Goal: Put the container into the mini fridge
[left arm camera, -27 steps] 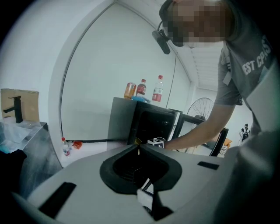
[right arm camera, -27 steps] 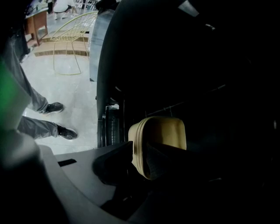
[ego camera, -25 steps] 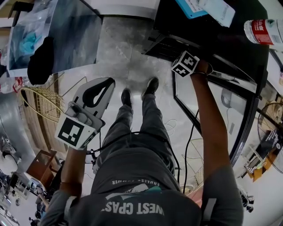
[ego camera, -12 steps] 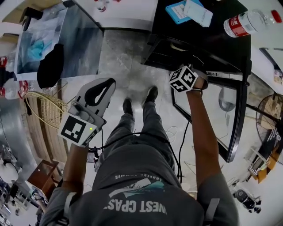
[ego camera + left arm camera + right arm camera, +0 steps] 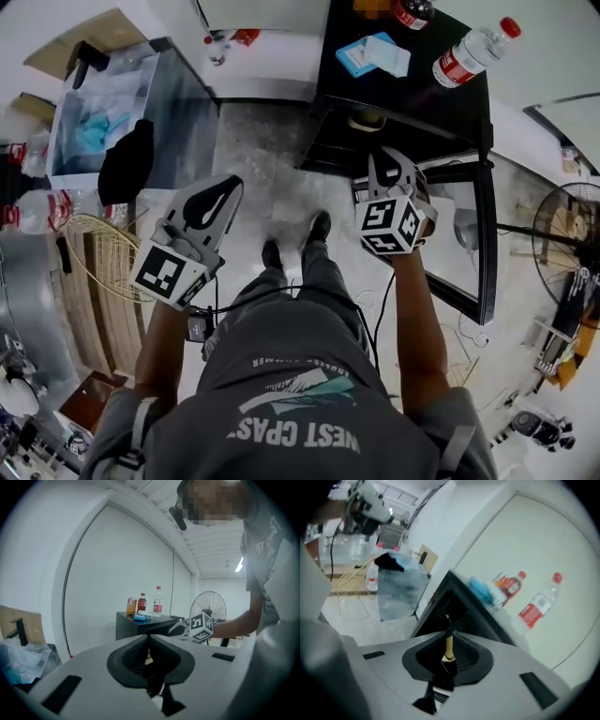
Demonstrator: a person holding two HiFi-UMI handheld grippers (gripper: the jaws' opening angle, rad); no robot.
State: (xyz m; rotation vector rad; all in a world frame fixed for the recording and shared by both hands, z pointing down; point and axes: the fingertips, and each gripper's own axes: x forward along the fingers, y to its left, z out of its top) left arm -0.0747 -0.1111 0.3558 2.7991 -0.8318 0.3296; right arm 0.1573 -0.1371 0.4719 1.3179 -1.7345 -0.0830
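Observation:
The black mini fridge point(image 5: 403, 103) stands ahead of my feet with its glass door point(image 5: 469, 253) swung open to the right. A blue container point(image 5: 359, 56) lies on the fridge top, also seen as the blue container point(image 5: 140, 617) in the left gripper view and blurred as the blue container point(image 5: 480, 590) in the right gripper view. My right gripper point(image 5: 389, 159) hovers in front of the open fridge, shut and empty; its tips point(image 5: 450, 634) meet. My left gripper point(image 5: 228, 180) hangs over the floor to the left, shut on nothing, with its tips point(image 5: 149, 637) closed.
A water bottle point(image 5: 464, 52), a cola bottle point(image 5: 412, 11) and a can point(image 5: 131, 605) also stand on the fridge top. A clear bin point(image 5: 103, 122) with a black cloth point(image 5: 127, 159) is at the left, a wire basket point(image 5: 94, 244) below it. A fan point(image 5: 567, 234) stands to the right.
My right gripper has drawn back from the fridge door's edge toward my body. The door stands open. My left gripper has barely moved.

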